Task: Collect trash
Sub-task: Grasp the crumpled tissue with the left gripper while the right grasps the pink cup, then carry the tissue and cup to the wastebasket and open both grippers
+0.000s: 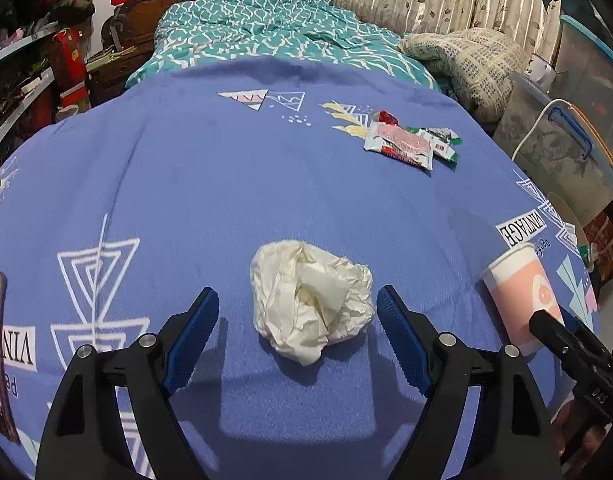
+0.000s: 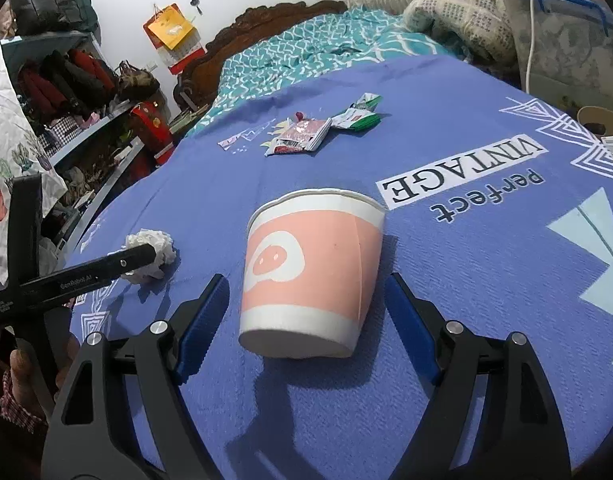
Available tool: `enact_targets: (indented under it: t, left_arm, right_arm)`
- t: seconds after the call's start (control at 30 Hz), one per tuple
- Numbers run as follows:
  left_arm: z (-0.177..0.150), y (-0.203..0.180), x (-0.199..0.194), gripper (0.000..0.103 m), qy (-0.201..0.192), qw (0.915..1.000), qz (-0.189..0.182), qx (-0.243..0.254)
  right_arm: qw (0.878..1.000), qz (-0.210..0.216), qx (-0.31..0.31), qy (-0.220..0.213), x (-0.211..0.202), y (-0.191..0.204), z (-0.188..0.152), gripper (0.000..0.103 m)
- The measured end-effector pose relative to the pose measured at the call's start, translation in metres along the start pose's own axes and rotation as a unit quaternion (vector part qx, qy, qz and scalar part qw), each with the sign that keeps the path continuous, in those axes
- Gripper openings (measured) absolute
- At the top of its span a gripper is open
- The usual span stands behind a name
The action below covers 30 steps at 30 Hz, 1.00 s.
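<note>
Your left gripper (image 1: pixel 297 303) tilts steeply downward, its blue-padded jaws spread wide and pressing on nothing; your right gripper (image 2: pixel 307 295) slants down more gently, jaws likewise parted and clear of contact. Your left hand (image 2: pixel 20 376) wraps that gripper's handle; a checked cuff shows at the wrist.

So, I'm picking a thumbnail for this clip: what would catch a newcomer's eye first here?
Probably the pink-and-white paper cup standing on the blue bedspread, framed by the open right gripper with gaps on both sides. Next, the crumpled white tissue lying between the open fingers of the left gripper, untouched. Farther up the bed, a small cluster of snack wrappers lies near the teal quilt.
</note>
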State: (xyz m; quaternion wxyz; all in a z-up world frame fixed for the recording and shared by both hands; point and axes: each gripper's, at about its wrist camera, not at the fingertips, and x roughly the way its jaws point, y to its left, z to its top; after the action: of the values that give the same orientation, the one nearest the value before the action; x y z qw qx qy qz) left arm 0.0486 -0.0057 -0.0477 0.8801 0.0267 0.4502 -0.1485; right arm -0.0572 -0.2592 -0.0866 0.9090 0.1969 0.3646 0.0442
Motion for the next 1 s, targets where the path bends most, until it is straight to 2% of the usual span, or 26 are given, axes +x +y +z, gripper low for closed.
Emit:
enact_targets:
  t: [0.2, 0.27, 0.37, 0.5, 0.6, 0.8, 1.0]
  left_arm:
    - [-0.001, -0.004, 0.008, 0.074, 0.007, 0.9999, -0.006, 0.008]
    - [-0.003, -0.007, 0.013, 0.055, 0.018, 0.9996, -0.014, 0.014]
    - [-0.006, -0.01, 0.013, 0.047, 0.017, 0.9995, -0.018, 0.02]
    - [-0.002, -0.02, 0.009, 0.045, 0.014, 0.9987, -0.04, 0.03]
    - [0.007, -0.04, 0.009, 0.045, 0.014, 0.9971, -0.059, 0.046]
    - [0.02, -0.09, 0.015, 0.045, 0.023, 0.9921, -0.094, 0.08]
    - [0.031, -0.155, 0.022, 0.045, 0.031, 0.982, -0.121, 0.141]
  right_arm:
    - [1.0, -0.006, -0.001, 0.008, 0.008, 0.002, 0.001, 0.073]
    - [1.0, -0.008, -0.006, 0.007, 0.009, 0.003, 0.001, 0.071]
    - [1.0, -0.007, -0.023, -0.001, 0.004, 0.008, 0.0, 0.066]
    - [0.999, -0.002, -0.042, -0.026, -0.011, 0.014, 0.0, 0.064]
    - [0.999, -0.003, -0.029, -0.039, -0.02, 0.002, 0.003, 0.064]
    - [0.997, -0.017, 0.025, -0.072, -0.045, -0.049, 0.009, 0.064]
    - [0.99, -0.047, 0.074, -0.108, -0.076, -0.104, 0.01, 0.064]
